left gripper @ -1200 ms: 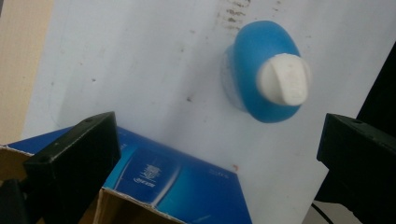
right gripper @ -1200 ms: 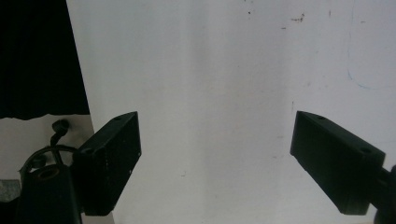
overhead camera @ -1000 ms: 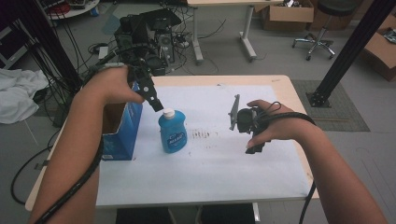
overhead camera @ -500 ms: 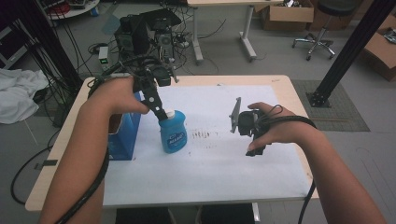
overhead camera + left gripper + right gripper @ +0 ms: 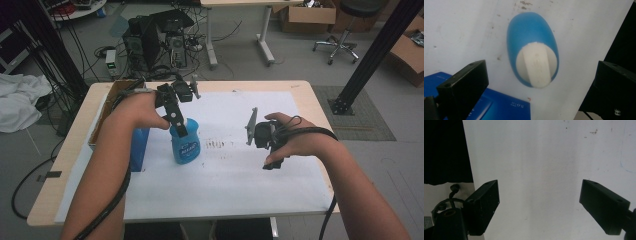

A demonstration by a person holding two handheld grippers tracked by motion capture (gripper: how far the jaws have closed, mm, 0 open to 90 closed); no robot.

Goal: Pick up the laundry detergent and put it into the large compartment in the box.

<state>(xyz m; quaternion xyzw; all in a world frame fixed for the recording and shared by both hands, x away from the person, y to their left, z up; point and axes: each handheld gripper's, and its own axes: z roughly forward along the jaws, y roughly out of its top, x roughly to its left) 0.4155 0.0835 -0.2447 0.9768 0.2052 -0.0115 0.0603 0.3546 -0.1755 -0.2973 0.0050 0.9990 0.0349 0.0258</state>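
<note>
White paper (image 5: 240,175) covers the table, bearing one blue bottle (image 5: 185,144) left of centre and one blue box (image 5: 140,147) just left of it. Left gripper (image 5: 177,122) hangs over the bottle's white cap (image 5: 537,65), jaws apart; right gripper (image 5: 267,142), also apart, faces bare paper

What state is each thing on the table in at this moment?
Blue bottle: upright, white cap shut, not gripped.
Left gripper: open, above the cap, fingers either side of it.
Right gripper: open, empty, over the white sheet.
Blue box: standing at the bottle's left.
</note>
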